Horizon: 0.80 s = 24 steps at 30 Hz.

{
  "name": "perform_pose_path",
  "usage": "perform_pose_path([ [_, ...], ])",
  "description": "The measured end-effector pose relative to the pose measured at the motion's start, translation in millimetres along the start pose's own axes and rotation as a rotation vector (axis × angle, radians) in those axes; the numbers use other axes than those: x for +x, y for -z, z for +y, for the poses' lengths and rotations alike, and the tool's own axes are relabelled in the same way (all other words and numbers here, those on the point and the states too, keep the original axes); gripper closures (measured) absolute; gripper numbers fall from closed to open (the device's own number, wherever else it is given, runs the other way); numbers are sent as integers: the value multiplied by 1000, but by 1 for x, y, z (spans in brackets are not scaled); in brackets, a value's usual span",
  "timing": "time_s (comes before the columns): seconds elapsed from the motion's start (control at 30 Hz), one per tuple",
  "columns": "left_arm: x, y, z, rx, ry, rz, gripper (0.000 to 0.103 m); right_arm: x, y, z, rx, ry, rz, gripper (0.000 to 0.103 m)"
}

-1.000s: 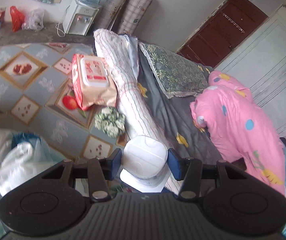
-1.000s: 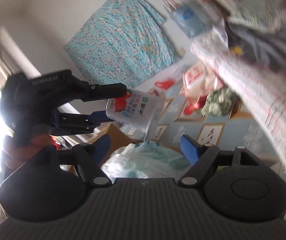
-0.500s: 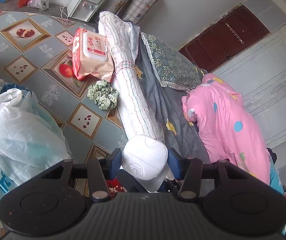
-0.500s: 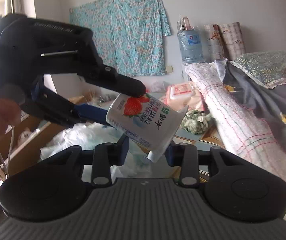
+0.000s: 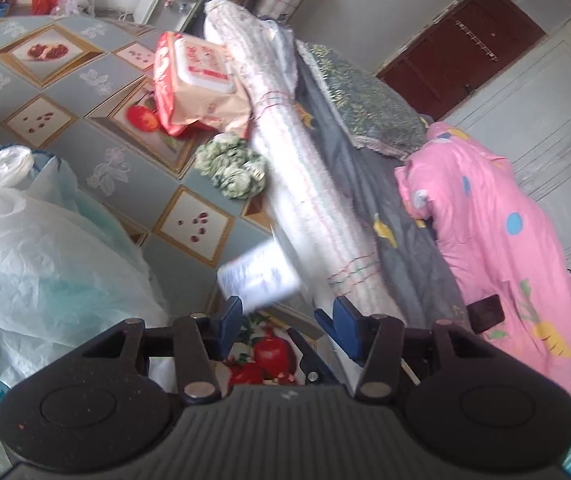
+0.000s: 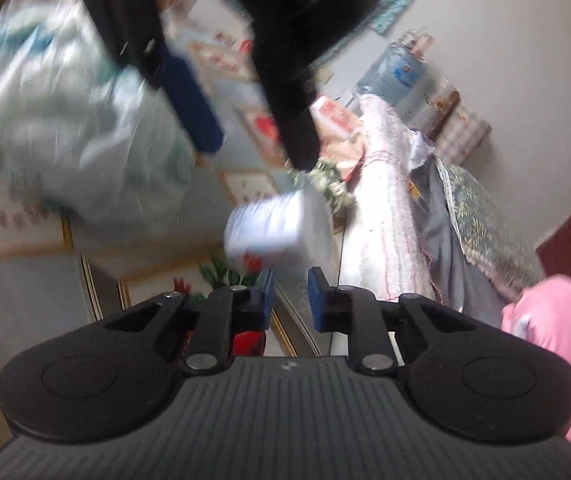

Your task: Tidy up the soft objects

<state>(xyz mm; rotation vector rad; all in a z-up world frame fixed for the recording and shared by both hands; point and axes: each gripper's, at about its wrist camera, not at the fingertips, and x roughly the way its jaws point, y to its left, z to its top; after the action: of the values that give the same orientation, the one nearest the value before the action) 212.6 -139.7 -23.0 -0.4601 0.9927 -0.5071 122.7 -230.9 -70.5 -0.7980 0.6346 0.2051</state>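
The white round plastic cup [image 5: 259, 278] has left the left gripper [image 5: 285, 316], whose fingers stand spread and empty; it is loose at twelve o'clock. The right gripper [image 6: 288, 294] is pressed together on nothing, so the handover failed.

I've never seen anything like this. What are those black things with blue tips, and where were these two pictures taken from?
There is no robot here. A person holds a two-finger grabber in each hand, and each has a camera looking along its fingers. One picture looks along the left gripper, the other along the right gripper. On the patterned tablecloth lie a wipes pack, a green fabric bundle and a white plastic bag, beside a rolled quilt. A blurred white cup is just past the left fingertips, apparently unclamped. The right gripper is shut and empty.
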Motion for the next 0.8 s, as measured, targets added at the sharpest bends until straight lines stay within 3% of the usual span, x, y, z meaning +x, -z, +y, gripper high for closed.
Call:
perform_pose_path([
  [0.13, -1, 1, 17, -30, 3, -4, 53, 2, -2, 14, -38, -30, -4, 87],
  [0.23, -9, 0, 19, -9, 0, -34, 53, -6, -5, 2, 50, -53, -27, 87],
  [0.4, -17, -3, 7, 113, -50, -96, 52, -17, 2, -63, 382, -169, -68, 80],
  [0.53, -17, -2, -4, 230, -154, -161, 47, -10, 14, -128, 719, -286, -98, 61],
  [0.63, -11, -2, -7, 271, -187, -171, 47, 10, 16, -165, 954, -451, -115, 43],
  [0.73, -5, -3, -7, 288, -230, -175, 47, 51, 10, -183, 1130, -618, -32, 26],
  [0.8, -5, -4, -4, 283, -251, -182, 47, 83, 4, -183, 1218, -672, 59, 26],
])
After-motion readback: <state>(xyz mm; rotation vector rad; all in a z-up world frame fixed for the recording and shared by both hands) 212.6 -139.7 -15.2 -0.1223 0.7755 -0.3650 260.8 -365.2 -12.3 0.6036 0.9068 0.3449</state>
